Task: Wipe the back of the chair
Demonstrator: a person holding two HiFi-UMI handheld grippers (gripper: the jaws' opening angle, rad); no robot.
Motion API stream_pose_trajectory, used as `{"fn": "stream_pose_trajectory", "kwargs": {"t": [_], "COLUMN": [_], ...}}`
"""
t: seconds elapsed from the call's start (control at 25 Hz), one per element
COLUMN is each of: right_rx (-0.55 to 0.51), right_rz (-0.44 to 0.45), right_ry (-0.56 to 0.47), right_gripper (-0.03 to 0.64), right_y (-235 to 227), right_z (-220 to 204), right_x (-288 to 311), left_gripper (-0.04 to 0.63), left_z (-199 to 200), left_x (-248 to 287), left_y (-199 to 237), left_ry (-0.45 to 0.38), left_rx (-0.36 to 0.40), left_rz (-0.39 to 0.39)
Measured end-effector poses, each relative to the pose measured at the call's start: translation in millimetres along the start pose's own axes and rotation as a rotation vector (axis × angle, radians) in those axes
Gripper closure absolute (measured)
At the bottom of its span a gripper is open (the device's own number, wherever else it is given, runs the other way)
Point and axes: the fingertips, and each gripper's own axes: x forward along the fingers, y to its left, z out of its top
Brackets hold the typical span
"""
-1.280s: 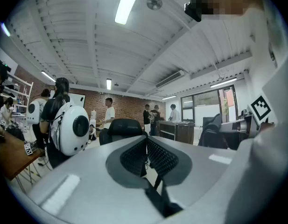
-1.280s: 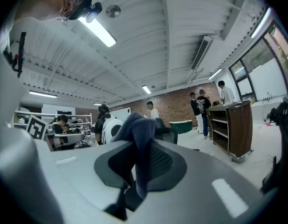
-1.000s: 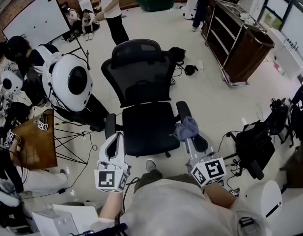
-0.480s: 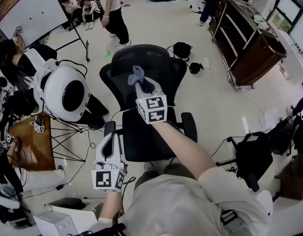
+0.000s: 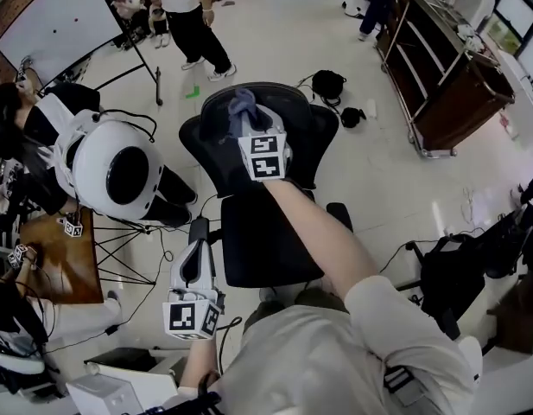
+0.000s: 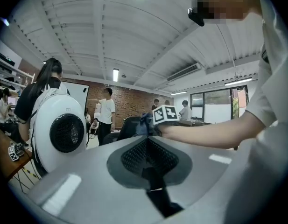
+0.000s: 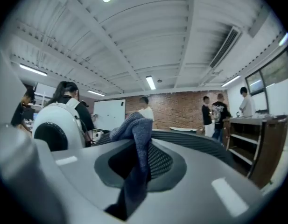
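**Cloth raised to the top of the chair back**

Carried upward since half a second ago: right gripper (image 5: pixel 248 121), from mid-backrest to the upper edge, with the arm stretched further over the seat. Left gripper (image 5: pixel 197 259) kept low at the near left, much as before.

Black mesh office chair (image 5: pixel 212 152) at the centre of the head view, seat toward the person.

Right gripper (image 7: pixel 134 174) clamped shut on a blue-grey cloth (image 7: pixel 136 139). Cloth (image 5: pixel 241 105) bunched above the jaw tips, with a tail hanging down between the pads, and held at the top of the backrest, whose curved rim sits directly behind it in the right gripper view.

Left gripper (image 6: pixel 151 171) closed, jaws together with nothing between them, just by the chair's armrest (image 5: pixel 195 229).

Upper middle of the backrest and part of the seat hidden under the right gripper and forearm. Chair base out of sight beneath the seat. Actual contact between cloth and mesh hard to confirm from above, and likewise between left gripper and armrest. From the left gripper view, only a dark sliver of the chair visible behind the right gripper's marker cube.
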Motion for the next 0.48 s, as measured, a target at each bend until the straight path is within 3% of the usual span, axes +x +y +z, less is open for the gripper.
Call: {"fn": "stream_pose_trajectory", "kwargs": {"t": [0.12, 0.24, 0.36, 0.48], "right_rx": [-0.003, 0.020, 0.036, 0.014], "right_rz": [-0.148, -0.219, -0.184, -0.013], "right_ry": [-0.030, -0.028, -0.049, -0.078], "right_gripper": [0.568, 0.568, 0.568, 0.568], "right_y": [-82.3, -112.4, -81.2, 6.9], "right_z": [-13.4, -14.3, -0.1, -1.4], "right_x": [-53.6, -77.9, -80.9, -66.8], "left_gripper": [0.572, 0.572, 0.571, 0.571], "left_z": [-9.2, -8.2, -2.1, 1.1], "left_x": [2.3, 5.9, 8.1, 12.2], "left_y": [-6.9, -14.1, -26.8, -31.7], "left_ry": [0.001, -0.006, -0.018, -0.021], "left_rx": [0.010, 0.014, 0.004, 0.004], "left_rz": [-0.033, -0.086, -0.131, -0.138]}}
